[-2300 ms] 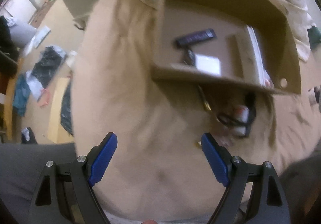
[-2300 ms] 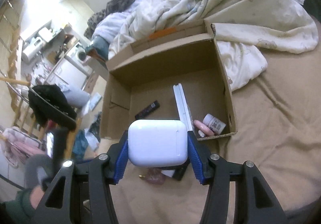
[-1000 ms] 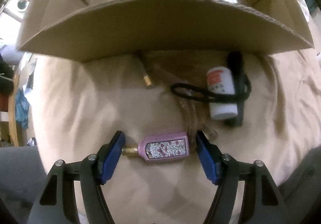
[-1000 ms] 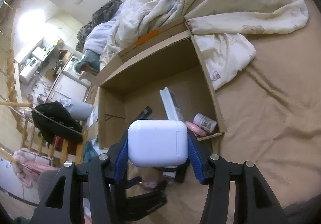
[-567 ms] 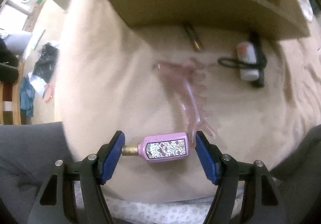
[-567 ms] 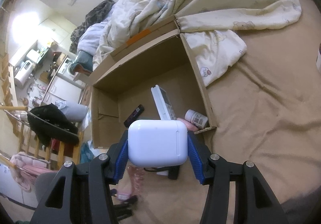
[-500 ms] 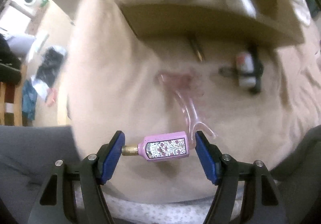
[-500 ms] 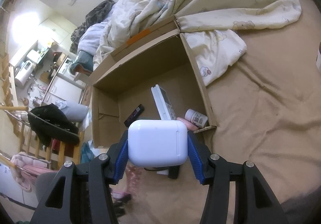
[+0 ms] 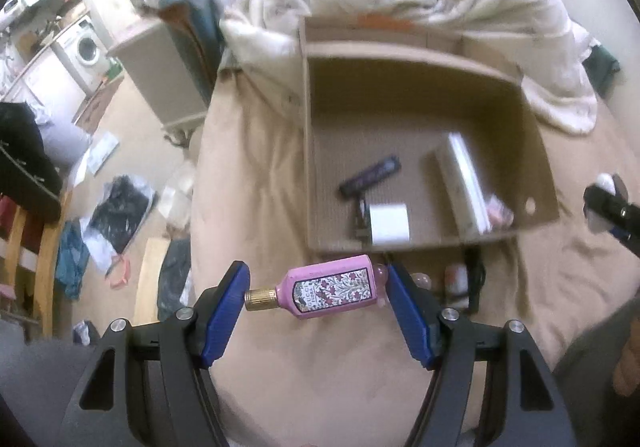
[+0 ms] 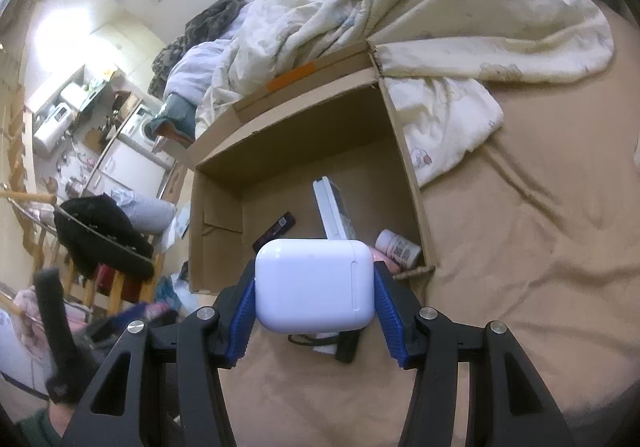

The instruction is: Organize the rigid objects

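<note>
We keep the left gripper (image 9: pixel 316 297) closed endwise on the pink floral perfume bottle (image 9: pixel 332 291), the right gripper (image 10: pixel 314 313) closed on the white plastic earbud case (image 10: pixel 314 285), and lower both gently into the open brown cardboard box (image 9: pixel 536 151) in the upper right.

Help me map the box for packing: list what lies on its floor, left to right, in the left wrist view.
Dark slim bar → white square case → long white flat box → pink item in the right corner, all inside the cardboard box.

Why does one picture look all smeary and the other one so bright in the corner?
Left wrist view: the cardboard box and the things inside look soft and smeared, while the pink perfume bottle in the left tool stays sharp. Right wrist view: crisper, but a white glare washes out the upper left, and the fisheye lens bends the edges round.
</note>
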A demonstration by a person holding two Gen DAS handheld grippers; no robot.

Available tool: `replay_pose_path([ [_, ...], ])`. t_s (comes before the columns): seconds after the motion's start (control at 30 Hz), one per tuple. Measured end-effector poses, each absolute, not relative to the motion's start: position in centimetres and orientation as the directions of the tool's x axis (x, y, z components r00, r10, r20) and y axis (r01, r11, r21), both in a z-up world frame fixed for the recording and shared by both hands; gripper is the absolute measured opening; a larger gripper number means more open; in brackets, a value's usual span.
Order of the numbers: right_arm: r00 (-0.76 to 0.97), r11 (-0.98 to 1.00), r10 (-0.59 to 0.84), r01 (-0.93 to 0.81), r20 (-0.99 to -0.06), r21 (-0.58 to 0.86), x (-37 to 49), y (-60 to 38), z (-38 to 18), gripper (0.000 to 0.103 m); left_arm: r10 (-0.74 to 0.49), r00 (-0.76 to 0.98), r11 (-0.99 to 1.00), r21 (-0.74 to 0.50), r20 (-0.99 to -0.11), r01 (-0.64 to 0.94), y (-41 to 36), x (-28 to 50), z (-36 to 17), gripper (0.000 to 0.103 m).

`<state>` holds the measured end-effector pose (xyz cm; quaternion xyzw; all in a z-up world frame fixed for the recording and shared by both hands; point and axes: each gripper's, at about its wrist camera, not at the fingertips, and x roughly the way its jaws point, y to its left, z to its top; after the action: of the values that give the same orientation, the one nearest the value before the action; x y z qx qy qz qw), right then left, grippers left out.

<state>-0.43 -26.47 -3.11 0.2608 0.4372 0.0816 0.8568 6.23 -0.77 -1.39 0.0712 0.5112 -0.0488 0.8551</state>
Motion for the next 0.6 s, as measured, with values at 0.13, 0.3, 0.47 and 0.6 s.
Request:
replay_pose_path([
  [0.13, 0.595, 0.869, 0.361, 0.066, -0.718, 0.491, 1.6, -26.3, -2.3, 0.057, -0.032, 0.485, 0.984, 0.059, -0.874, 0.171, -1.3, 7.8, -1.0, 0.067],
  [0.3, 0.599, 0.899, 0.327, 0.042, -0.731, 0.436, 4.3, -25.9, -2.4, 0.057, -0.059, 0.501, 0.974, 0.059, -0.864, 0.218, -3.3, 9.9, -1.1, 0.067],
  [0.47, 0.567, 0.901, 0.321, 0.064, -0.759, 0.429, 4.8, -25.8, -4.8, 0.057, -0.094, 0.474, 0.968, 0.031, -0.876, 0.248, -4.3, 11.1, -2.1, 0.067],
  [0.6, 0.564, 0.916, 0.305, 0.046, -0.767, 0.399, 5.0, -25.4, -5.0, 0.057, -0.112, 0.438, 0.96, 0.017, -0.892, 0.281, -4.7, 10.3, -3.0, 0.067],
])
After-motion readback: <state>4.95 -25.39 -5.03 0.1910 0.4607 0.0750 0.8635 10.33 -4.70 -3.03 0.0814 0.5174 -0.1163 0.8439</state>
